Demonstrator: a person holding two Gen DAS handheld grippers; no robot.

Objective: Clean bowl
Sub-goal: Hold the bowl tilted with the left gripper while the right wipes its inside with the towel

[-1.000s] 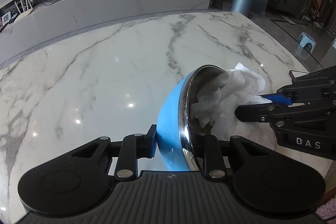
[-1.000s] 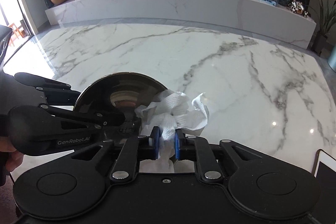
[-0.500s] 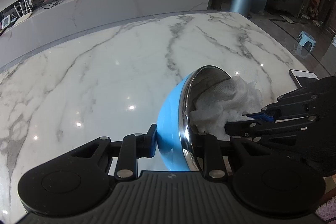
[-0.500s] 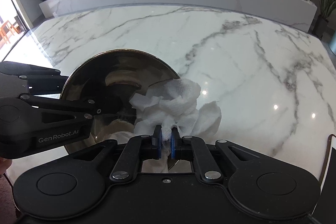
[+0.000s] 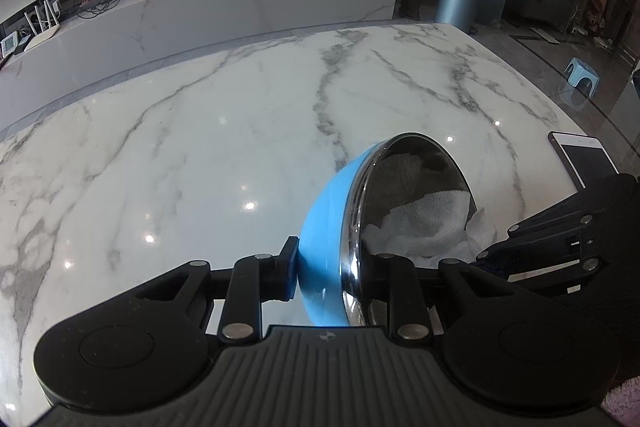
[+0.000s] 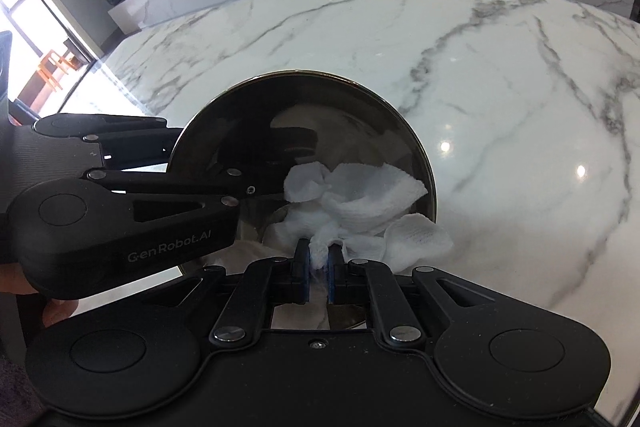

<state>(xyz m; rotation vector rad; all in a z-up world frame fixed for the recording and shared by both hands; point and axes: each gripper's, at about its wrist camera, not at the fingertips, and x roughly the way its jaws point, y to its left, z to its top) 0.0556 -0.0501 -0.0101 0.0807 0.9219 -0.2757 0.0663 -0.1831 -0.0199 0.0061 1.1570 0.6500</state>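
The left gripper (image 5: 334, 273) pinches the side of the bowl (image 5: 328, 219), one finger on the blue outside and one on the shiny inside. The bowl is tipped on its edge above the marble table (image 5: 200, 155), with its open side facing the right gripper (image 6: 319, 267). The right gripper squeezes a white paper towel (image 6: 360, 199) tight between its blue pads (image 6: 306, 269). Most of the towel sits low inside the bowl, and one flap hangs over the bowl's rim (image 6: 424, 163).

The table has lots of bare room in front and to the left. A tablet (image 5: 586, 159) lies near the table's right edge, close to the bowl.

A second ago the towel puffed out of the bowl. Now it is pushed deeper in and lower down, and the right gripper has come closer.
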